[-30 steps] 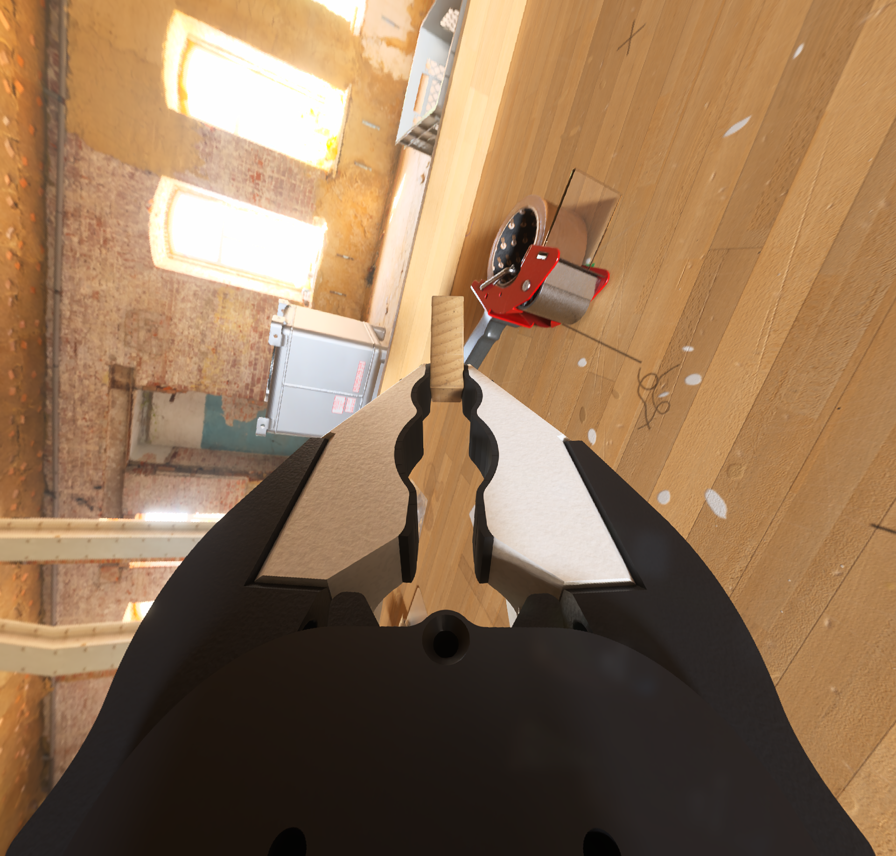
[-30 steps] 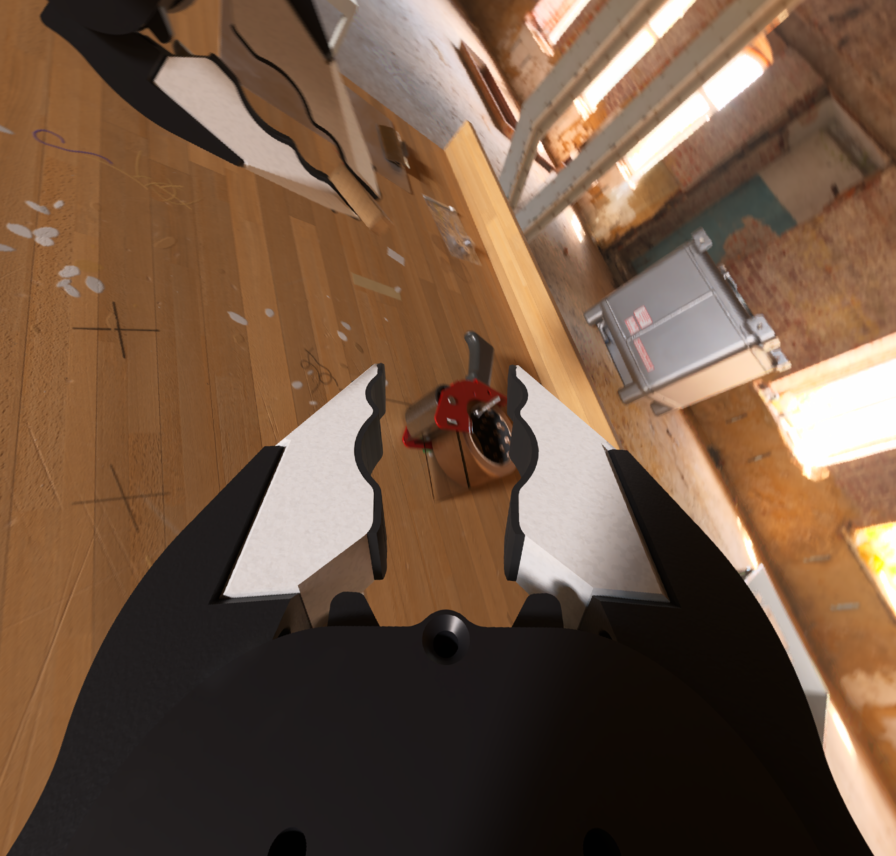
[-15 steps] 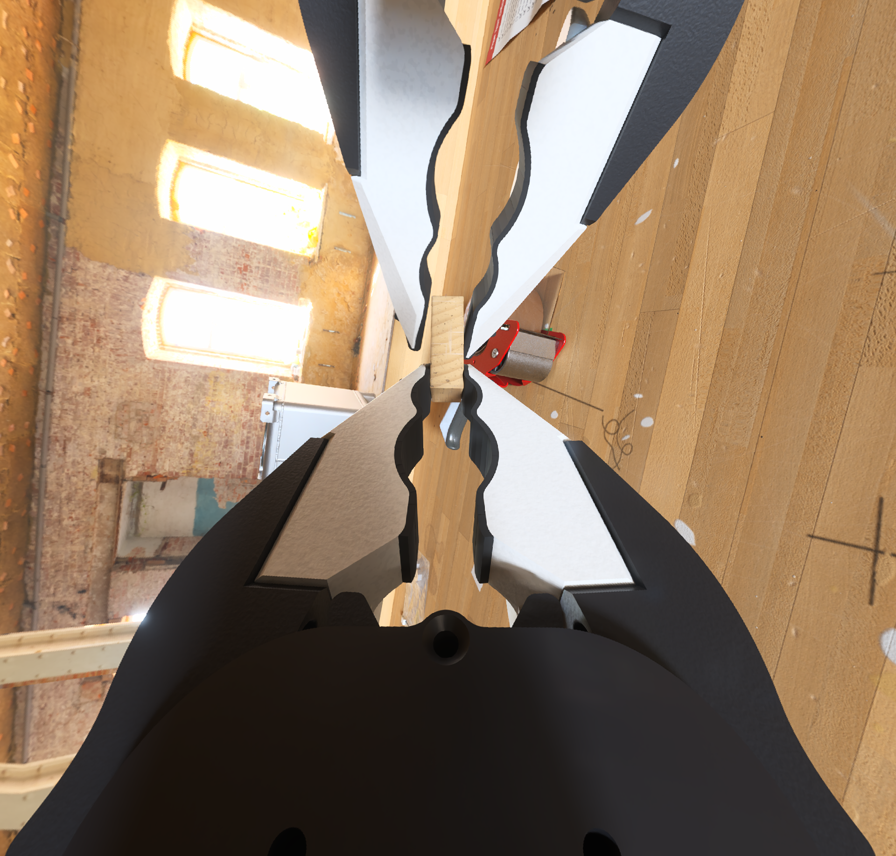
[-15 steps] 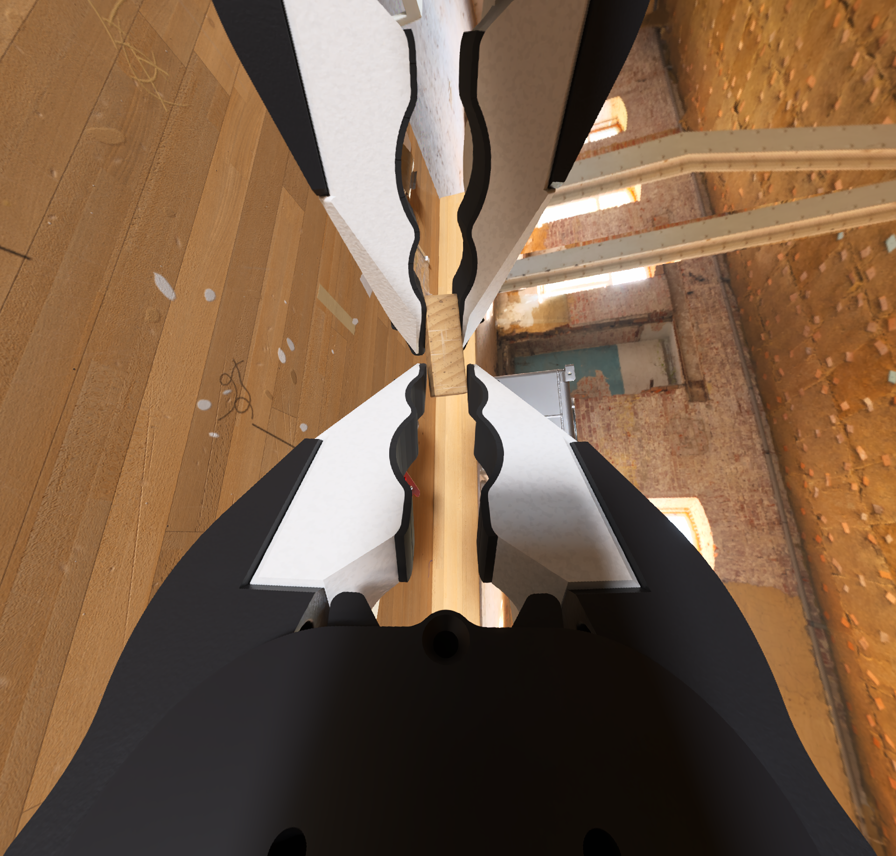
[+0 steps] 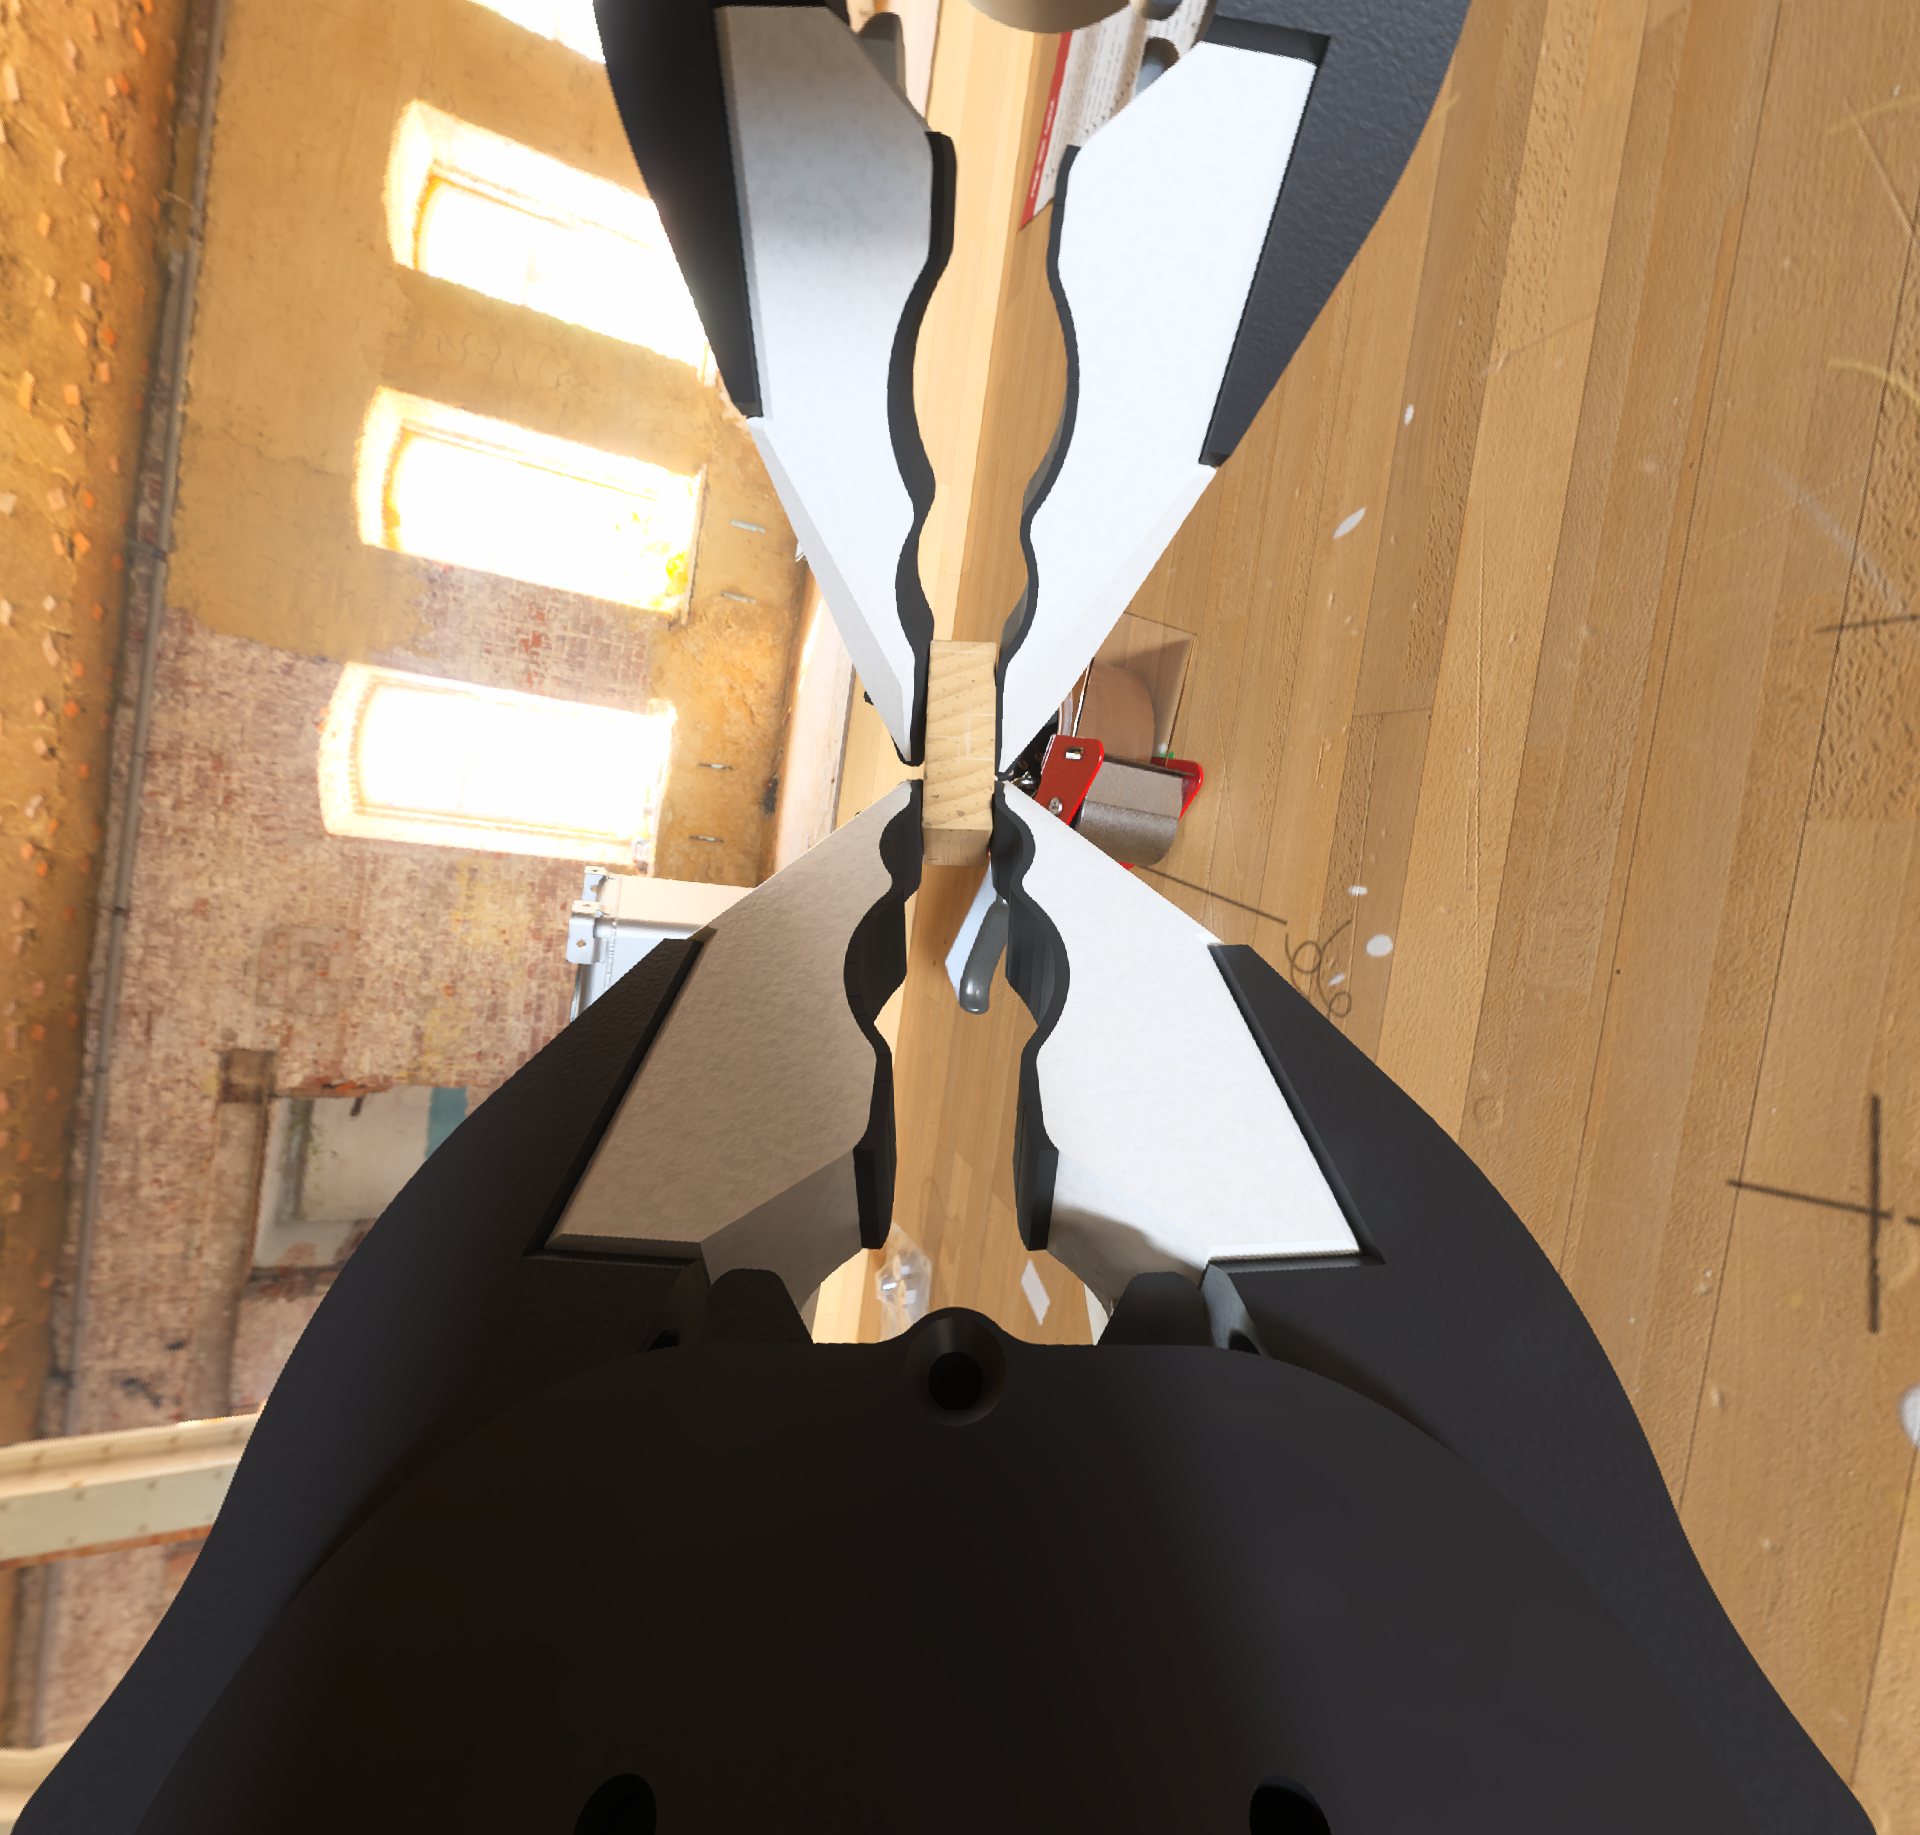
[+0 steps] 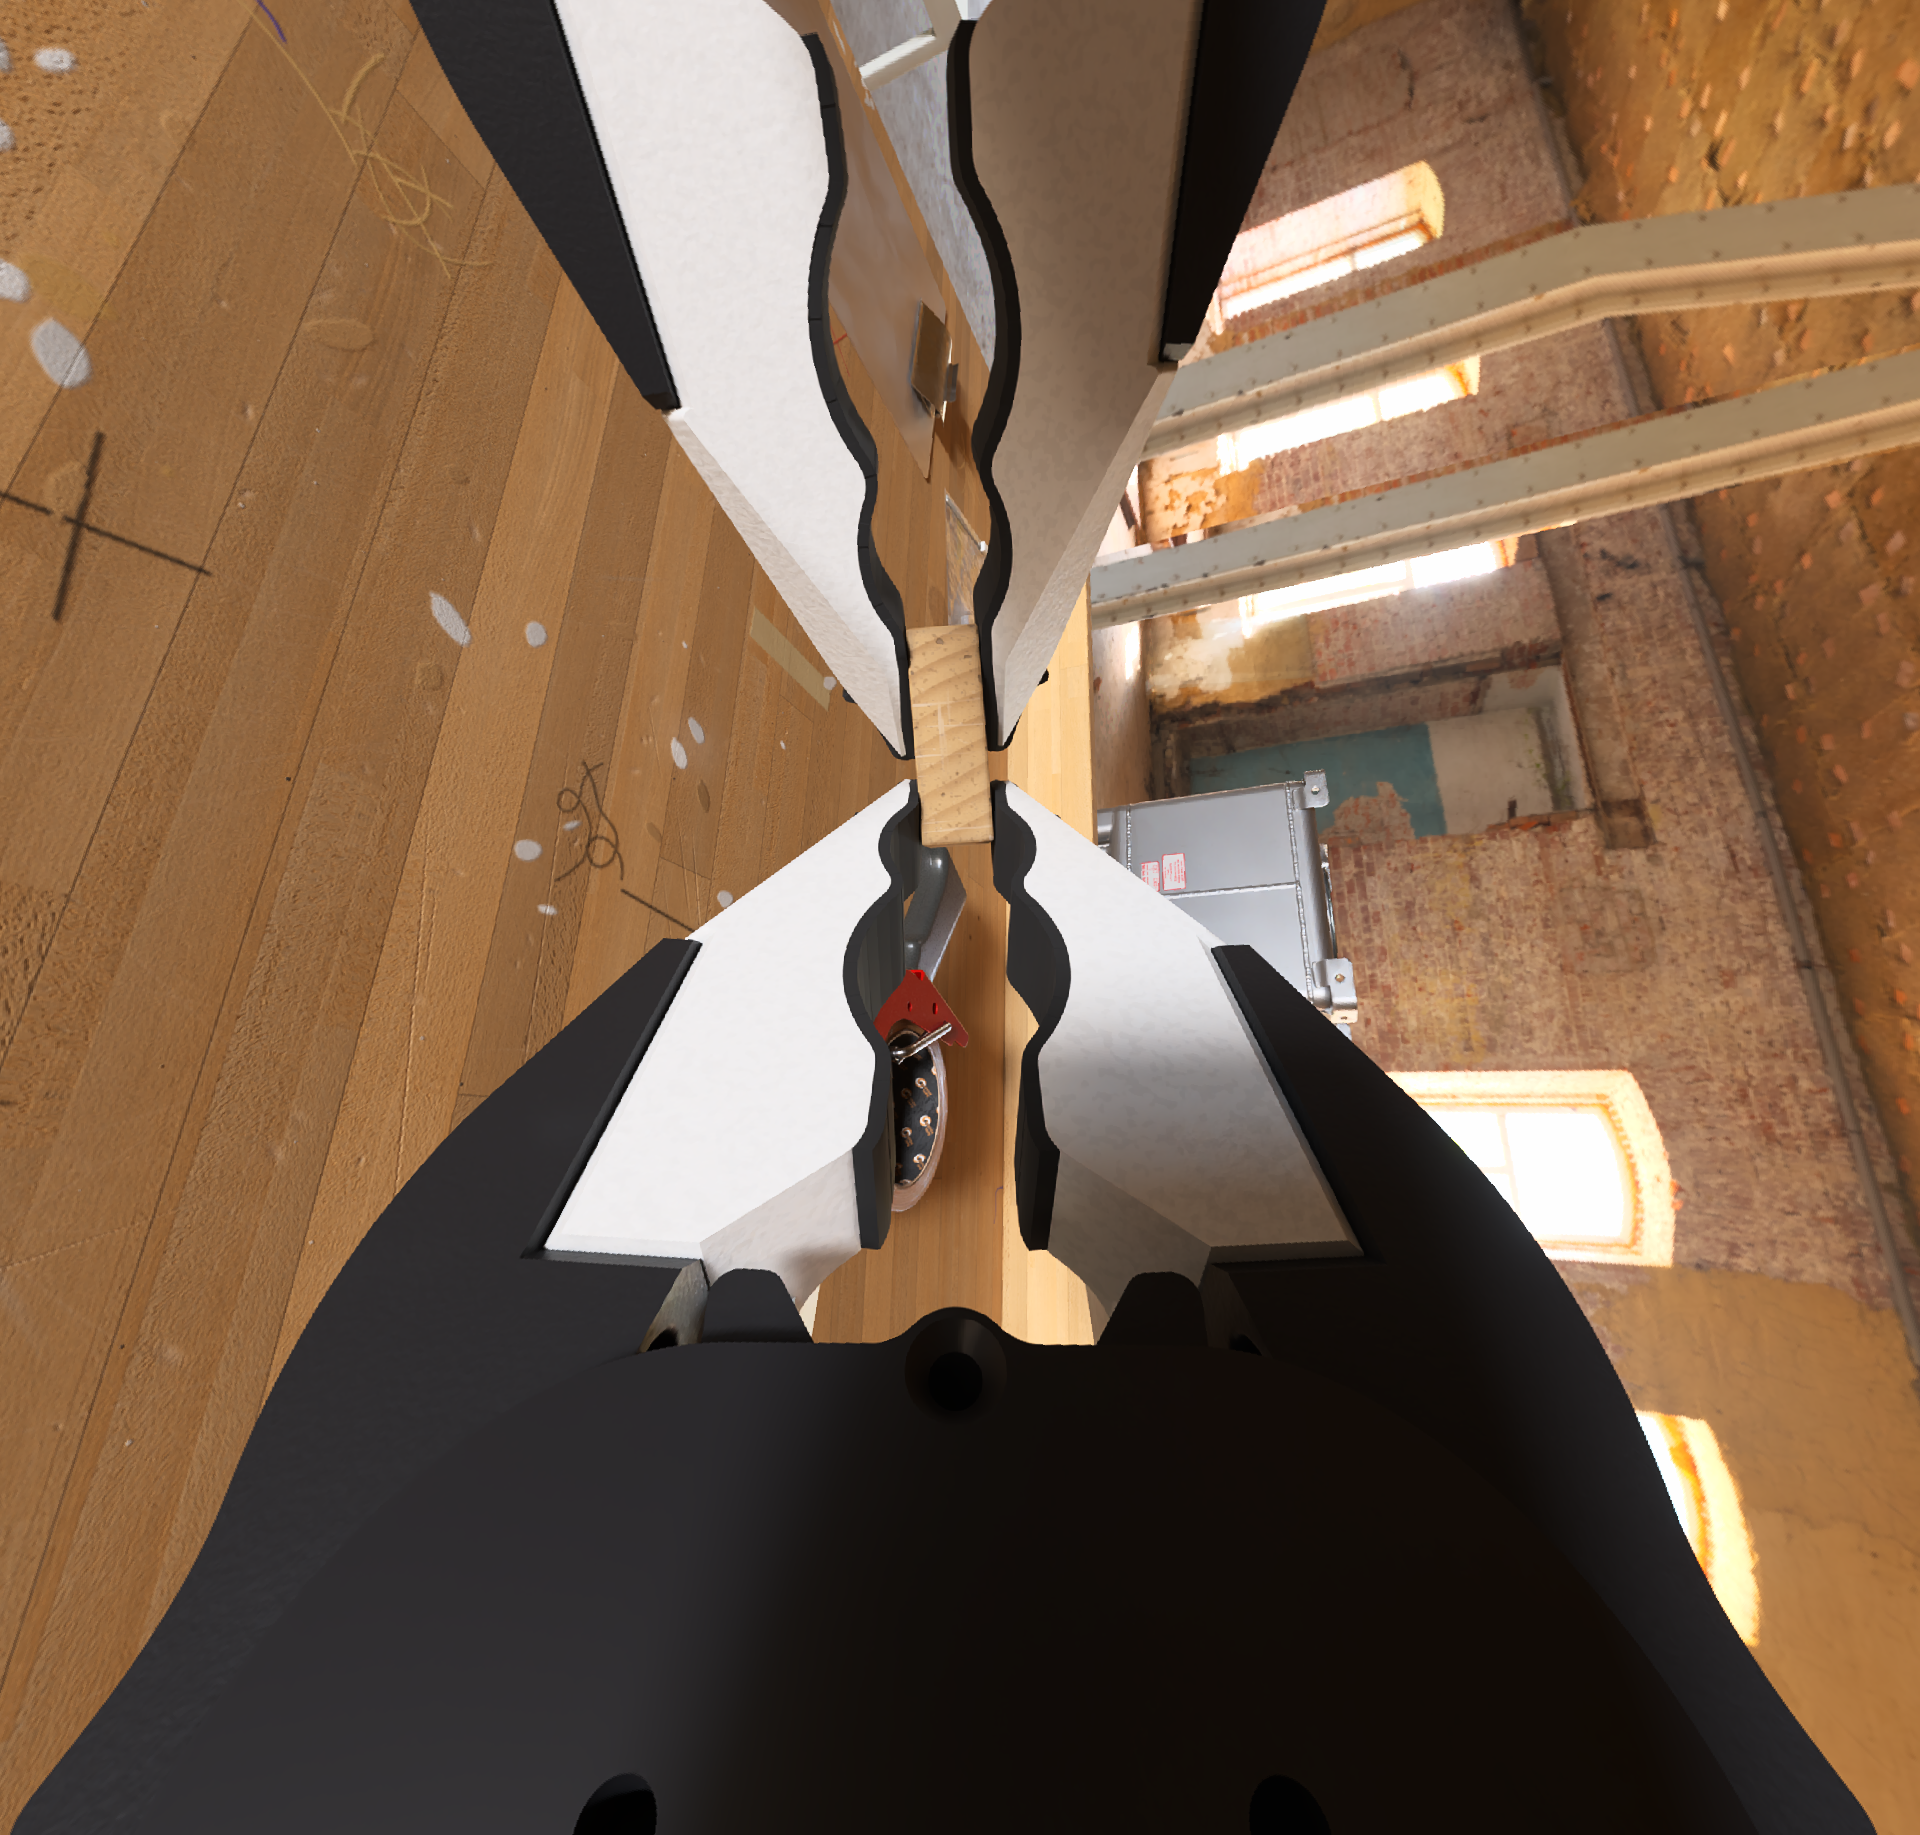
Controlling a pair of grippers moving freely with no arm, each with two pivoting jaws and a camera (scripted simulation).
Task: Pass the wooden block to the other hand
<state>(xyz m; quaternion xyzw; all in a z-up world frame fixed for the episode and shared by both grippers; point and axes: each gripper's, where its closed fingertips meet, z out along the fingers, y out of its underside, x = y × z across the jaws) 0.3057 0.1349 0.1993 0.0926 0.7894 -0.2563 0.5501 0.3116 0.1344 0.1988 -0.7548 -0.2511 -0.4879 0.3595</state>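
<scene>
A small pale wooden block (image 5: 958, 746) hangs in the air between my two grippers, which face each other tip to tip. My left gripper (image 5: 958, 811) is shut on the block's near end in the left wrist view. My right gripper (image 5: 958, 741) comes in from the top of that view and pinches the other end. In the right wrist view the block (image 6: 948, 736) sits the same way: my right gripper (image 6: 954, 809) is shut on its near end and the left gripper (image 6: 948, 741) holds the far end.
A red and grey tape dispenser (image 5: 1127, 798) lies on the wooden table (image 5: 1558, 746) below the grippers; it also shows between the right fingers (image 6: 914, 1016). A grey metal case (image 6: 1216, 871) stands beyond the table edge. Brick walls and bright windows lie behind.
My right gripper swung round to face the left one, moved its open fingers around the block's free end, then closed on it. The left gripper has kept its grip.
</scene>
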